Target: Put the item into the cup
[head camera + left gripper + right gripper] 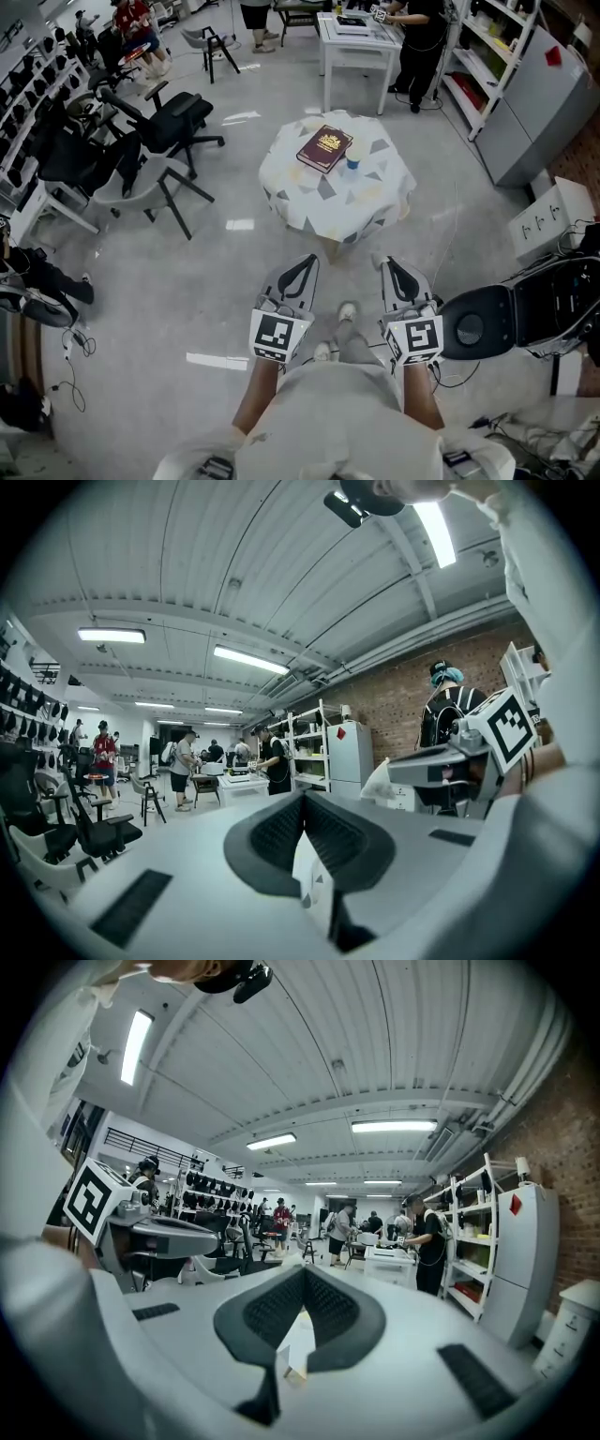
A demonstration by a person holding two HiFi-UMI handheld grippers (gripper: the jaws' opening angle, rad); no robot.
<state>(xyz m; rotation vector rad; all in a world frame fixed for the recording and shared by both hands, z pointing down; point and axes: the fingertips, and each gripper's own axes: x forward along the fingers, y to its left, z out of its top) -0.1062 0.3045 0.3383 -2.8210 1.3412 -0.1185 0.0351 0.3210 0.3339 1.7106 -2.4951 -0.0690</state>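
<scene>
Empty-handed, well short of the table (361,202)
My left gripper (307,260) and right gripper (390,263) are closed on nothing; the cup (352,162) stands beside the book (324,148) at twelve o'clock. Arriving closed, I could topple it.

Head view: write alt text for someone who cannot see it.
Seen from above, the left gripper and right gripper, both shut and empty, are held out over a grey floor. Ahead stands a small cloth-covered table bearing a dark red book with a small cup beside it; office chairs stand to the left.
</scene>
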